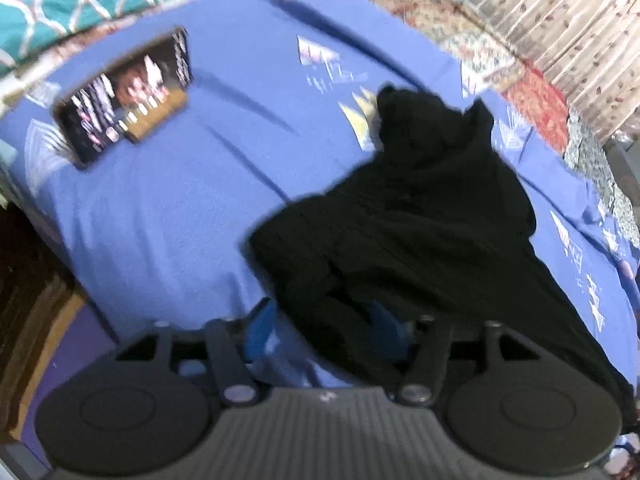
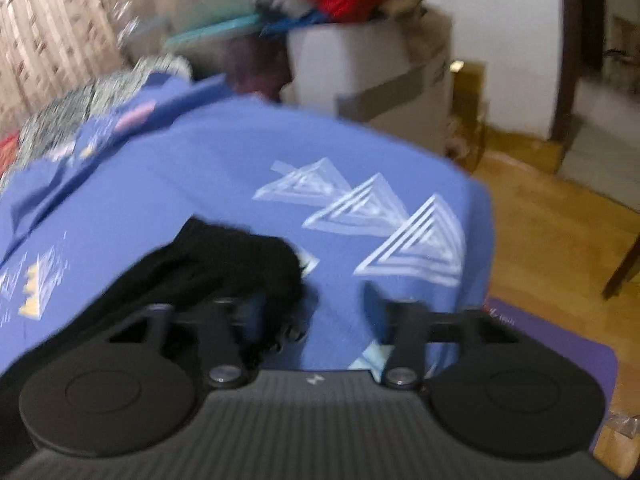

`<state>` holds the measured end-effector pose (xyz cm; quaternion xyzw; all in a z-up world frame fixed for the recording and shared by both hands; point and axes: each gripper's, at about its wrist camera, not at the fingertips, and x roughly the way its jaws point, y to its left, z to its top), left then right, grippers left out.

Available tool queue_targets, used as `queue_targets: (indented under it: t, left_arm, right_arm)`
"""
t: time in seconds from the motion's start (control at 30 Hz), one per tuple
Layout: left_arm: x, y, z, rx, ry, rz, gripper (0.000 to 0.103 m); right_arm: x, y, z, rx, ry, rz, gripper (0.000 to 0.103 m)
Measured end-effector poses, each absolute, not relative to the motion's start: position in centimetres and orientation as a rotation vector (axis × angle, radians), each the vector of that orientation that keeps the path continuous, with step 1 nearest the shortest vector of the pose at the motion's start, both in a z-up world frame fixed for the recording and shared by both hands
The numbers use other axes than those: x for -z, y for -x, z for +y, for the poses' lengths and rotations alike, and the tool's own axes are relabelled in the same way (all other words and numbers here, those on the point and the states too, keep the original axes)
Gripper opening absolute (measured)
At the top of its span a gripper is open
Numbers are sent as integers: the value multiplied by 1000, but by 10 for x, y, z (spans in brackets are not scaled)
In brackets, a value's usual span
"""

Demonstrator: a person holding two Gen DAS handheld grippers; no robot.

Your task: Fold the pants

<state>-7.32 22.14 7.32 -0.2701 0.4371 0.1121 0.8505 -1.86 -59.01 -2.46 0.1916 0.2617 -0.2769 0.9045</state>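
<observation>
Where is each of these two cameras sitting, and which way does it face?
Left wrist: on the left gripper, looking across the blue bedsheet at black pants and a phone; its fingers show.
Right wrist: on the right gripper, facing the bed's edge and wooden floor; its fingers show.
Shared: pants and sheet.

Each gripper, left gripper [image 1: 324,332] and right gripper [image 2: 316,316], has a dark grey ribbed body, 2 round black discs, 2 black linkage arms on silver pivot screws, blue fingers [image 1: 260,332], and a small white mark at centre.
</observation>
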Motion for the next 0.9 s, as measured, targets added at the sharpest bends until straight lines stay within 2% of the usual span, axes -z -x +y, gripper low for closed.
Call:
queue_targets:
  t: [0.17,0.23,0.37,0.43,0.5,0.53,0.6,0.63,0.67,0.7,0.77,0.9]
  left_arm:
    - [-89,75,265,-309,656,789,56]
    - [-91,53,274,-320,635,780,56]
    - [-87,-25,268,-245,515,780,58]
    - [-76,-69,262,-205,492,804,64]
    - [-64,-115,253,-171,500,834,69]
    - [-59,-132,249,-148,507,837,74]
    - [-47,-167,237,-121,503,832,79]
    - [-40,-178,234,-126,496,830,72]
    - [-34,-188,230,-135,488,832,37]
    - [-28,-192,227,-138,490,844,19]
    - [-28,-181,228,-117,536,812,15]
    - [-50,-98,247,-30,585,617,14]
  right_arm:
    - [0,13,-567,570,-276,476,59]
    - [-12,3,-548,546,-189,443,60]
    - [-13,-19,-534,562,-1,543,65]
    - [-9,-15,-547,635,-46,578,65]
    - [-15,2,-563,717,-184,529,65]
    - [-21,9,-566,734,-233,491,65]
    - [-39,3,-557,700,-217,457,65]
    - [-48,-6,-546,658,-180,455,64]
    - [-58,-19,-531,592,-140,453,63]
    - [-70,-37,-509,500,-104,451,61]
    - [-89,-72,-461,310,-50,448,55]
    - [-113,-147,-329,-163,73,467,50]
